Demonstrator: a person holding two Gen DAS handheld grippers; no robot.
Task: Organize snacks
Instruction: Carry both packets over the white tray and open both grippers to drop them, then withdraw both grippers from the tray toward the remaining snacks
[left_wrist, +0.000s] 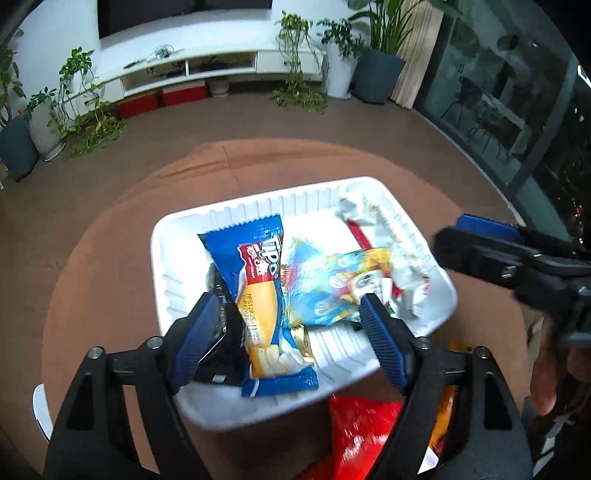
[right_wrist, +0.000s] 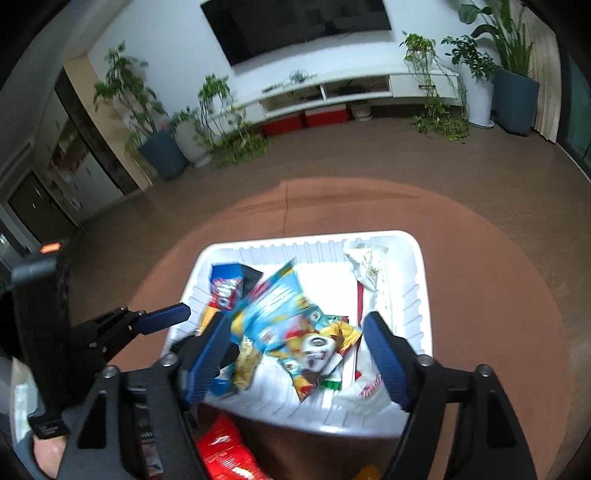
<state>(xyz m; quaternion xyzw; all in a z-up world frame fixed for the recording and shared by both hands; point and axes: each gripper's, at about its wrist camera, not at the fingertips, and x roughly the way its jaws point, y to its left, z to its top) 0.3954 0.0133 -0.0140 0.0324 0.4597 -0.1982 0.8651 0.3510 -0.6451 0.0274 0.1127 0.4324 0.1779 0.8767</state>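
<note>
White ribbed tray (left_wrist: 436, 291), blue, red and yellow snack packet (left_wrist: 258, 295), light blue and yellow cartoon-printed packet (left_wrist: 332, 280), crumpled white wrapper (left_wrist: 384, 221) with red edge, red bag (left_wrist: 354, 435), terracotta table (left_wrist: 110, 277), blue ridged gripper pads (left_wrist: 380, 339)

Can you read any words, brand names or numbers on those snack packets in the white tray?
"Tipo": on the blue and orange snack packet, in the white plastic tray.
Printed line starting "MFG" lower on that packet: digits too blurred to read.
Light blue cartoon packet: lettering unreadable.
White crumpled wrapper: red script, blurred.
Red packet outside the tray: unreadable.
</note>
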